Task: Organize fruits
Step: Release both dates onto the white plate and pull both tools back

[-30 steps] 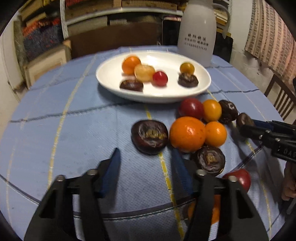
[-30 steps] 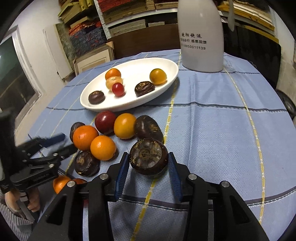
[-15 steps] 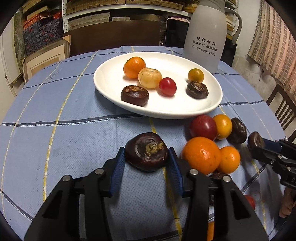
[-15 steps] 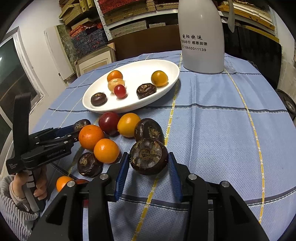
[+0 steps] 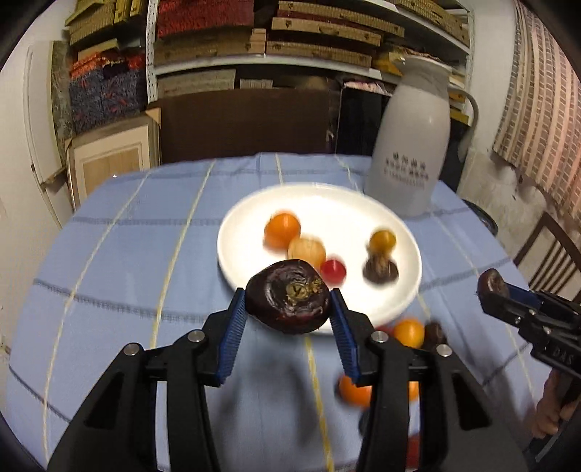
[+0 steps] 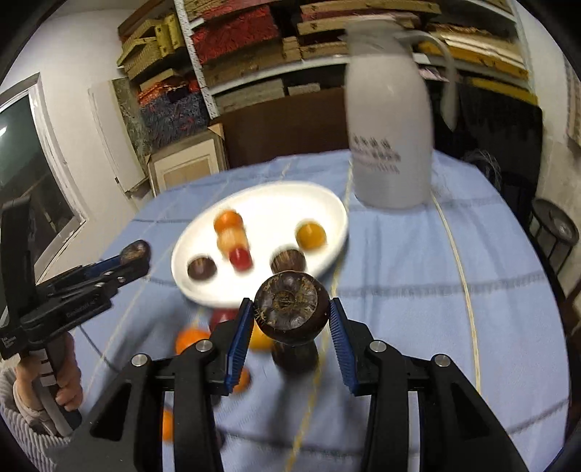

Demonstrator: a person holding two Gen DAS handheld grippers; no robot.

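My left gripper (image 5: 287,311) is shut on a dark brown water chestnut (image 5: 288,296), held in the air just in front of the white plate (image 5: 250,218). My right gripper (image 6: 290,317) is shut on another dark water chestnut (image 6: 288,308), also lifted above the cloth near the plate (image 6: 283,198). On the plate lie an orange fruit (image 5: 282,230), a pale fruit (image 5: 307,250), a red tomato (image 5: 333,271), a yellow fruit (image 5: 382,239) and a dark chestnut (image 5: 380,269). More oranges (image 5: 408,332) and dark fruits lie on the cloth below, partly hidden by the fingers.
A tall white jug (image 5: 408,145) stands behind the plate at the right. The round table wears a blue checked cloth (image 5: 127,254). Shelves with stacked boxes (image 5: 254,32) fill the back wall. A wooden chair (image 5: 544,250) stands at the right. A hand (image 6: 54,381) holds the left gripper's handle.
Both grippers have risen off the cloth with their chestnuts; the left one closed on its chestnut within the last second. The fruit pile now lies lower in both views.
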